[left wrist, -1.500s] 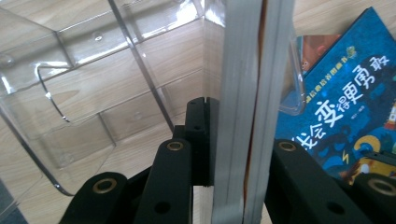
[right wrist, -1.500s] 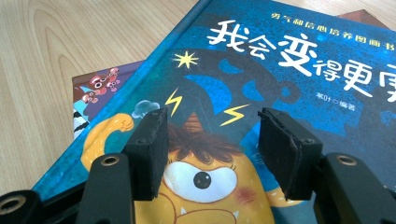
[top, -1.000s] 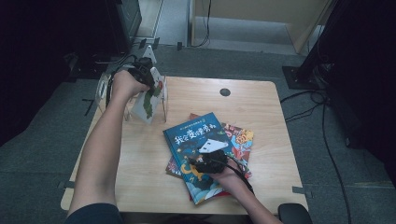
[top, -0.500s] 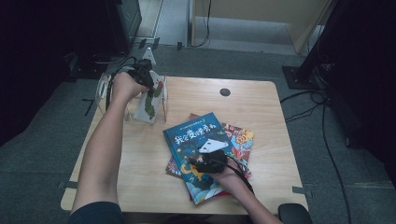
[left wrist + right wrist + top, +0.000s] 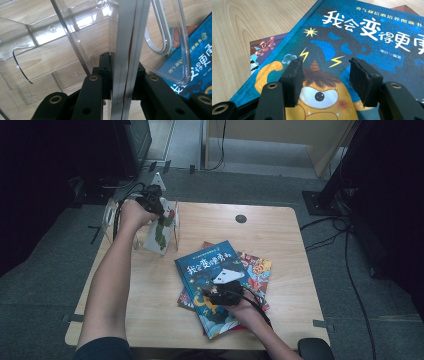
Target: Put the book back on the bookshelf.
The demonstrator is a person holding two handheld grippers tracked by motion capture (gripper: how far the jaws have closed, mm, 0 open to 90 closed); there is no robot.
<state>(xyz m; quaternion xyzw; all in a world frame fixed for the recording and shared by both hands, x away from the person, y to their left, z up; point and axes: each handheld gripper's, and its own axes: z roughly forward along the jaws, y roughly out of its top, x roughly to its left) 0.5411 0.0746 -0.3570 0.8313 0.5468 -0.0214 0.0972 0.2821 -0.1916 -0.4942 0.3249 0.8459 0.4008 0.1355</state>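
Almost nothing differs from a second ago: both forearms sit where they were, books unmoved.

Table [image 5: 280, 235]: light wood. Its near middle carries a small pile, blue picture book [image 5: 215, 285] on top, a red-edged book [image 5: 257, 270] peeking out underneath.

Far-left corner: clear acrylic book rack [image 5: 112, 215] with one thin white book [image 5: 161, 231] standing upright in it.

Left tongs [image 5: 150, 202] pinch that white book [image 5: 127, 50] by its edge; in the left gripper view the pads press both sides of the page block, rack walls [image 5: 72, 37] all around.

Right tongs [image 5: 324, 80] spread, hovering low over the blue cover [image 5: 367, 40]; nothing between the pads.

Judgement: the white book is seated or nearly seated in the rack, with the grip not yet let go. The blue book looks next in line, with the right side waiting.
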